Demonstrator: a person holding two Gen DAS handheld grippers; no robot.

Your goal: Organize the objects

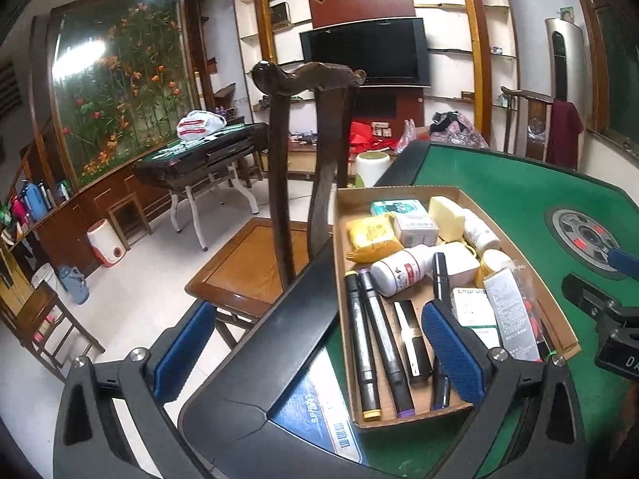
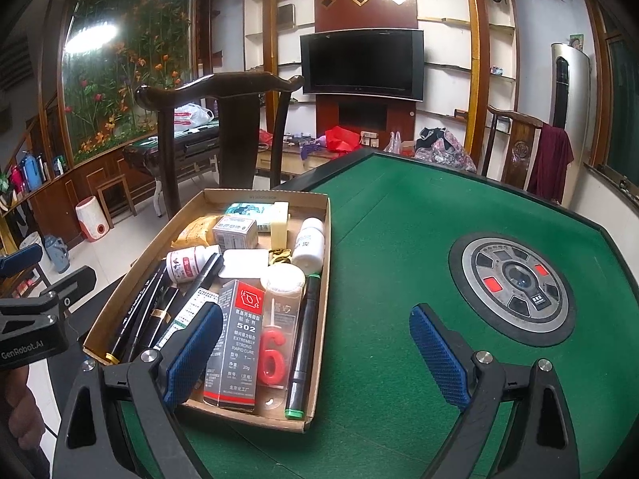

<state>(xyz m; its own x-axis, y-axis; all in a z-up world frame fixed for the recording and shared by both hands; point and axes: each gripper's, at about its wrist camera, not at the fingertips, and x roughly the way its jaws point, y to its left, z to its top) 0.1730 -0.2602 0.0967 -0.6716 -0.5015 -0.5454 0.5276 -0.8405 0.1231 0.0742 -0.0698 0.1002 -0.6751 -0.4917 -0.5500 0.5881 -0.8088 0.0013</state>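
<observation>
A shallow cardboard tray lies on the green felt table. It holds several dark markers, white bottles, a grey 502 glue box, a red "6" candle in a clear pack, a green-capped pen and small boxes. My left gripper is open over the tray's near left corner and the table rim. Open too, my right gripper straddles the tray's near right corner. Nothing is held.
A dark wooden chair stands just behind the tray. The table's round metal centre dial lies to the right. A printed blue-and-white card lies partly under the tray. Another table and shelves stand farther back.
</observation>
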